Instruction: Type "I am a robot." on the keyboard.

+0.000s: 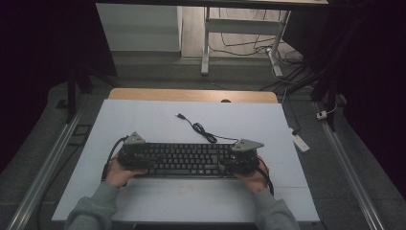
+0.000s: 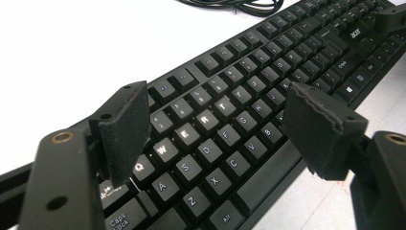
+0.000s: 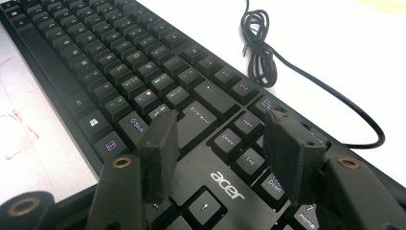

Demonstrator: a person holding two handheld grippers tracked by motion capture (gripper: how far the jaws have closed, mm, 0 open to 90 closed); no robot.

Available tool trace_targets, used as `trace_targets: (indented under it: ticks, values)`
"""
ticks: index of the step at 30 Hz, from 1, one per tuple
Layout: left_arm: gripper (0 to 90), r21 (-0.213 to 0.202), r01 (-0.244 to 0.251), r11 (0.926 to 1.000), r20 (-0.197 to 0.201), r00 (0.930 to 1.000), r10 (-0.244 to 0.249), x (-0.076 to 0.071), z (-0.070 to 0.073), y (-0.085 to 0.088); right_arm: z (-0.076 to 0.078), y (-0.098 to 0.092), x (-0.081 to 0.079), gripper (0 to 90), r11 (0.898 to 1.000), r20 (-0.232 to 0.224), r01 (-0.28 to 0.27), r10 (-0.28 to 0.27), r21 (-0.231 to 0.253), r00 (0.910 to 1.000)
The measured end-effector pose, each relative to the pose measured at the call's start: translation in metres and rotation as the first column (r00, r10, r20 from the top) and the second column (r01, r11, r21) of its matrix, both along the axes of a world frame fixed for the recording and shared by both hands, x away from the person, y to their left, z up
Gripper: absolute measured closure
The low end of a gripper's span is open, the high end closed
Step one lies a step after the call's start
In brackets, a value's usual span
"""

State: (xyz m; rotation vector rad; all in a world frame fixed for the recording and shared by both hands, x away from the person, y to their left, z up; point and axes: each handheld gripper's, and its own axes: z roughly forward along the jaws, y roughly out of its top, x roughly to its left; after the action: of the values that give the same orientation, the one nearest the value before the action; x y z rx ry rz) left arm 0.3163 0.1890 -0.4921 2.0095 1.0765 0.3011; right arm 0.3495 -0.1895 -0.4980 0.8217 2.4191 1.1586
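Observation:
A black Acer keyboard (image 1: 186, 159) lies across the near half of the white table top (image 1: 143, 120), keys up. My left gripper (image 1: 146, 163) hovers over its left end. In the left gripper view its jaws (image 2: 215, 103) stand wide apart above the QWERTY keys (image 2: 191, 134), touching nothing. My right gripper (image 1: 224, 166) sits over the right end. There its jaws (image 3: 220, 120) are apart above the Enter and Delete keys, with the keyboard (image 3: 119, 72) stretching away beyond. The keyboard's black cable (image 1: 201, 129) trails toward the far side, its bundled coil (image 3: 261, 48) lying loose on the table.
A wooden table edge (image 1: 191, 94) shows beyond the white top. A white power strip (image 1: 300, 142) lies on the floor to the right, and desk legs (image 1: 206, 43) with loose wires stand farther back. Metal rails run along both sides of the table.

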Motion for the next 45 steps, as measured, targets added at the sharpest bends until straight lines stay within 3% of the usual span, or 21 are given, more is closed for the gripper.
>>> trace_targets:
  ticks: [10,27,32,40,45]
  values:
    - [23.4,0.008,0.008,0.9999,-0.01,0.9999,-0.008,0.001,-0.001,-0.001,0.002,0.003,-0.001,46.7,1.0,0.007,-0.007,0.007,0.005,1.0]
    - [22.8,0.007,0.013,0.9999,-0.019,0.9997,-0.013,0.001,-0.002,-0.002,0.009,0.015,-0.002,51.0,0.998,0.011,-0.042,0.041,0.056,0.9991]
    - [22.8,0.01,0.014,0.9999,-0.021,0.9997,-0.013,0.001,-0.003,-0.002,0.012,0.02,-0.001,59.4,0.995,0.008,-0.06,0.06,0.084,0.9982]
    - [22.9,0.014,0.016,0.9998,-0.02,0.9997,-0.016,0.001,-0.003,-0.002,0.011,0.038,0.0,88.9,0.986,-0.029,-0.145,0.147,0.077,0.9887]
    - [22.9,0.015,0.017,0.9997,-0.024,0.9996,-0.017,0.001,-0.003,-0.003,0.01,0.054,0.001,89.5,0.983,-0.035,-0.177,0.179,0.056,0.9832]
